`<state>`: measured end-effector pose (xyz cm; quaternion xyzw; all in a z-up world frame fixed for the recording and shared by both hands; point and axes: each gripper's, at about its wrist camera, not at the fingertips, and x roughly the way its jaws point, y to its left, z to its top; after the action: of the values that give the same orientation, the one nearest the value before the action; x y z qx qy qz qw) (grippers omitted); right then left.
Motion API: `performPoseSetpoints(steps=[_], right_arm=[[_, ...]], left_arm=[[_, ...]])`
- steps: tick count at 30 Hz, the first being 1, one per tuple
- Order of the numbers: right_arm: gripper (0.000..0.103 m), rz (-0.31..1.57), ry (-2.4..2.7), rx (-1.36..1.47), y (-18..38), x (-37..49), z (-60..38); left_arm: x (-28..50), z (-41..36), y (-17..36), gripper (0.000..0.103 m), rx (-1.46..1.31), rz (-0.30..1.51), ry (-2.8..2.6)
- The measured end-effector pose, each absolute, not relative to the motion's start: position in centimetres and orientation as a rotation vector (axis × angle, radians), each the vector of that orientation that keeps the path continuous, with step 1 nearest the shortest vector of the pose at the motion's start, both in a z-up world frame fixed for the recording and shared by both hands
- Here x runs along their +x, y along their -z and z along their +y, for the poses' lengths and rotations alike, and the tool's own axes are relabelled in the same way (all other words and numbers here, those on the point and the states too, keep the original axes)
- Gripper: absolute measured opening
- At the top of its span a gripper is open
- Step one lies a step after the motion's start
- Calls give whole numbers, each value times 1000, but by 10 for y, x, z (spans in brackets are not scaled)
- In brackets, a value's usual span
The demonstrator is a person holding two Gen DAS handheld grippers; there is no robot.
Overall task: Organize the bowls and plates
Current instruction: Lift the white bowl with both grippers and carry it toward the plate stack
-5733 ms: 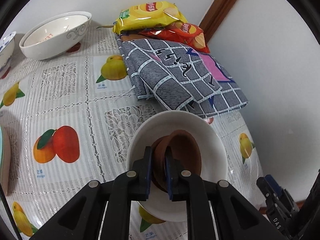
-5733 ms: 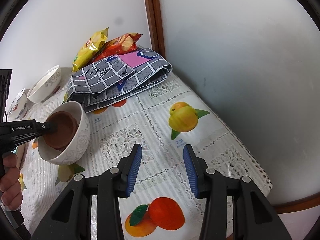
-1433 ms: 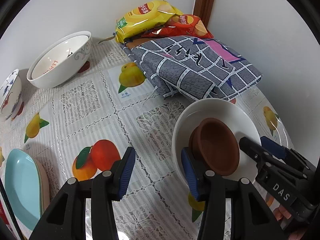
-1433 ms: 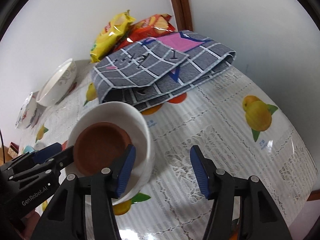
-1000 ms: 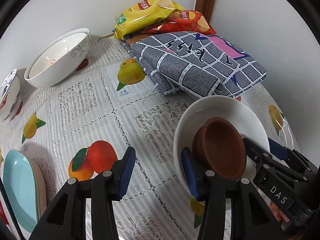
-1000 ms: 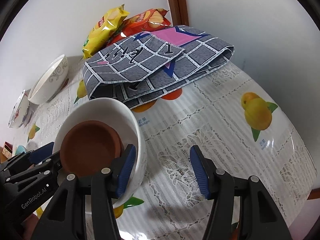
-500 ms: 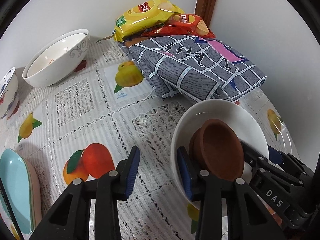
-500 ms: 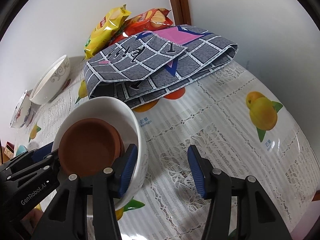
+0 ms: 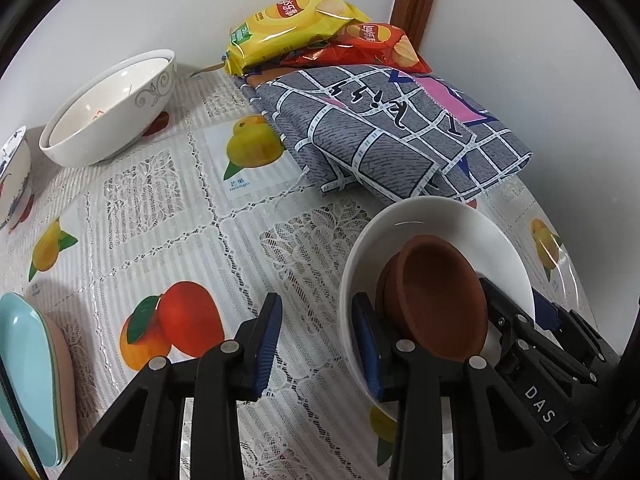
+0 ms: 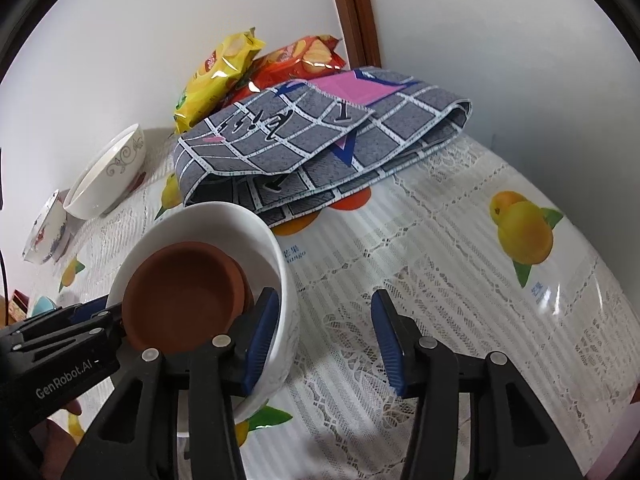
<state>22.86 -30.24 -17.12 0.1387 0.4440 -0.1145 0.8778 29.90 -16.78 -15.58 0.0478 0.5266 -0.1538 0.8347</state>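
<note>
A white bowl [image 9: 436, 216] stands on the fruit-print tablecloth with a brown clay bowl [image 9: 436, 296] tilted inside it. My left gripper [image 9: 318, 340] straddles its left wall: right finger inside, left finger well clear over the cloth. Its jaws are closing and do not pinch the wall. My right gripper [image 10: 322, 340] straddles the right wall of the white bowl [image 10: 224, 220] in the same way, jaws closing, outer finger still apart. In each wrist view the other gripper shows at the bowl's far rim: the right gripper [image 9: 520, 308] and the left gripper [image 10: 100, 312].
A folded grey checked cloth [image 9: 392, 140] lies just behind the bowl, with yellow [image 9: 296, 28] and red [image 9: 372, 44] snack bags in the wall corner. A large white bowl [image 9: 108, 108], a small patterned bowl [image 9: 12, 176] and stacked teal and pink plates [image 9: 36, 380] lie left.
Earlier my left gripper was shut on the brown bowl; it has let go and moved to the white bowl's left wall. The right gripper has come to the right wall. Both jaws have narrowed.
</note>
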Motion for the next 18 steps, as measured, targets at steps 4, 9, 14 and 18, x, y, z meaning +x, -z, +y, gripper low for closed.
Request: performPoseSetpoints(steps=[4,9,14,18], right_arm=[[44,939,234,290,171,230,-302],[43,980,227,318,172,233,-305],[15,986,167,362,172,233,-302],[13,986,186,341,168,230,-296]], left_arm=[[298,-168,155,34,100,1108,319],[293,-172,155,16,78,1099,349],[288,-182,153,10,113,1085,347],[286,-176,155,10,78,1114,360]])
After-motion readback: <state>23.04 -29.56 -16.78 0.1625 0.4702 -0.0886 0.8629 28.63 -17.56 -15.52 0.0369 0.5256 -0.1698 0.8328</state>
